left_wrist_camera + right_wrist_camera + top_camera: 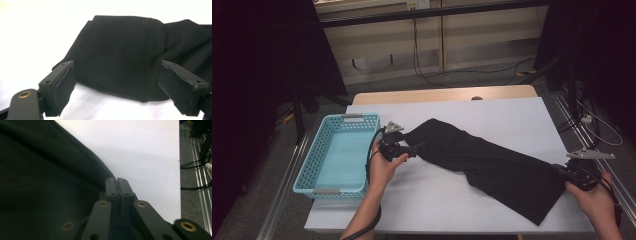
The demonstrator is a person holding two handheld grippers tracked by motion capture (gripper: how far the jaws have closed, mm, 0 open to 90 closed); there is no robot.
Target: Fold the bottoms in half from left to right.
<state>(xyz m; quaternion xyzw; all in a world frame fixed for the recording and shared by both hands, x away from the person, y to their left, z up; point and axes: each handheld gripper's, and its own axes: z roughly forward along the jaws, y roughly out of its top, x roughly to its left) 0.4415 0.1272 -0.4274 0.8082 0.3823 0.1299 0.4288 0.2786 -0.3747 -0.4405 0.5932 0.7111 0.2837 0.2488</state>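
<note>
A long black cloth (492, 165) lies slantwise across the white table (502, 115), from the left middle down to the front right. My left gripper (414, 150) is at the cloth's upper left end. In the left gripper view its jaws (117, 65) stand wide open on either side of that bunched end (120, 55), without pressing on it. My right gripper (560, 170) is at the cloth's lower right edge. In the right gripper view its jaws (116, 180) are pressed together where the cloth's edge (82, 152) runs into them.
A light blue perforated basket (307, 170) stands empty at the table's left side, close to my left hand. The table's right edge (179, 182) is near the right gripper, with floor rails and cables beyond it. A wooden strip (442, 94) runs along the far edge.
</note>
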